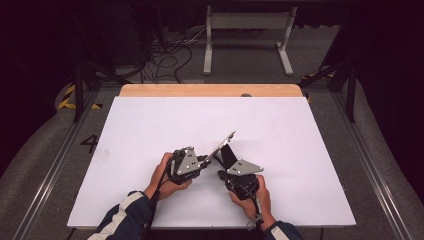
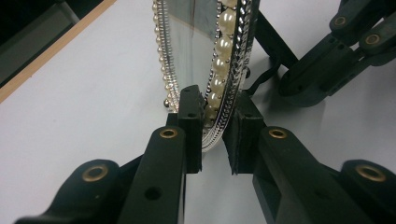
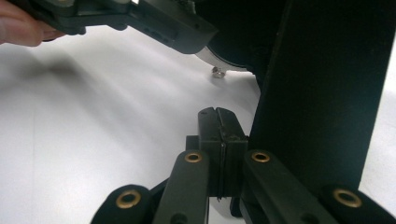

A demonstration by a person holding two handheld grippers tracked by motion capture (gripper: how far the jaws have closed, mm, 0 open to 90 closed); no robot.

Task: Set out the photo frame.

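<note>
Picture frame (image 1: pixel 221 146) – pearl-and-silver edged, standing tilted on white table (image 1: pixel 150 125) near the front edge, between both grippers. Left gripper (image 2: pixel 214 135): jaws narrow, straddling the frame's beaded rim; pads right against it, firm contact on both sides unclear. Right gripper (image 3: pixel 219 140): jaws pressed together with no gap, just beside the black back stand (image 3: pixel 327 88) – nothing seen gripped between them

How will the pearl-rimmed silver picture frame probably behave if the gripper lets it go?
The pearl-rimmed silver picture frame looks stiff, and its glass is likely fragile. It leans on a thin black back stand, so it may tip. The left gripper pinches only its beaded edge, which could slip.
</note>
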